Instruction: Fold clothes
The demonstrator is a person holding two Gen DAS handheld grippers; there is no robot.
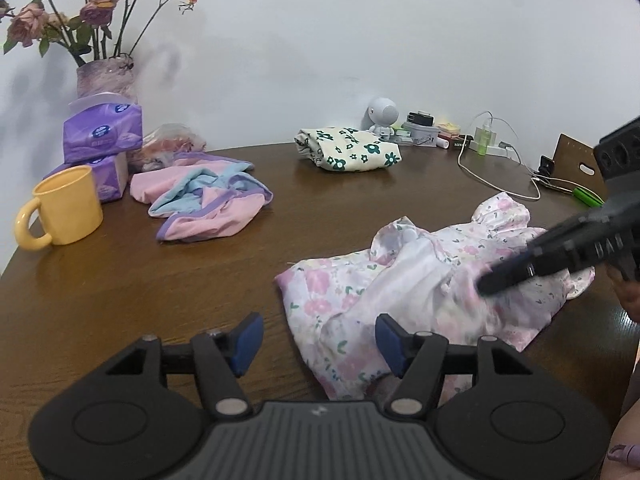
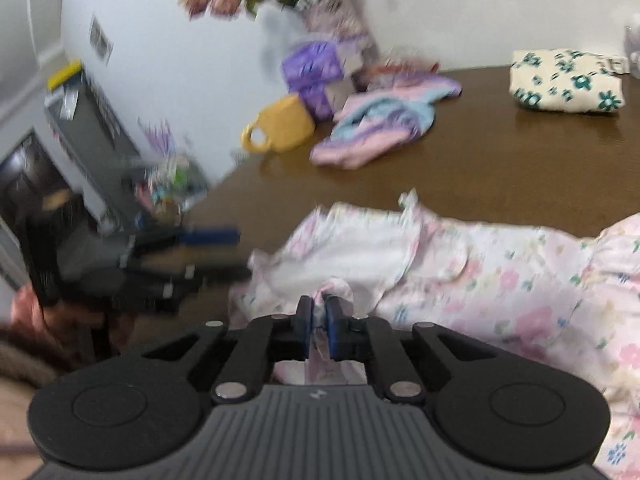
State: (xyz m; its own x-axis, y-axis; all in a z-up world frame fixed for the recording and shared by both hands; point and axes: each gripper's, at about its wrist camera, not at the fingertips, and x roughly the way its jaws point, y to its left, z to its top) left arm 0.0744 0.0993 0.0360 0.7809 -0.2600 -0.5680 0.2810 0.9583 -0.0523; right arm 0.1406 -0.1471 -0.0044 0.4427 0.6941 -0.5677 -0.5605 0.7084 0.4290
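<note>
No wording reads clearly — the purple tissue packs (image 1: pixel 103 133) carry only blurred logos.

The bare stretch of brown table (image 1: pixel 120 292) left of the floral garment (image 1: pixel 400 300) gives you open passage up to the table's middle. At the far left you meet a yellow mug (image 1: pixel 66 206), stacked tissue packs (image 1: pixel 102 132) and a vase (image 1: pixel 106 78), with a crumpled pink garment (image 1: pixel 204 196) just beside them. A folded flowered cloth (image 1: pixel 348 150) lies at the far edge. Cables (image 1: pixel 500 176) and small items crowd the far right corner.
</note>
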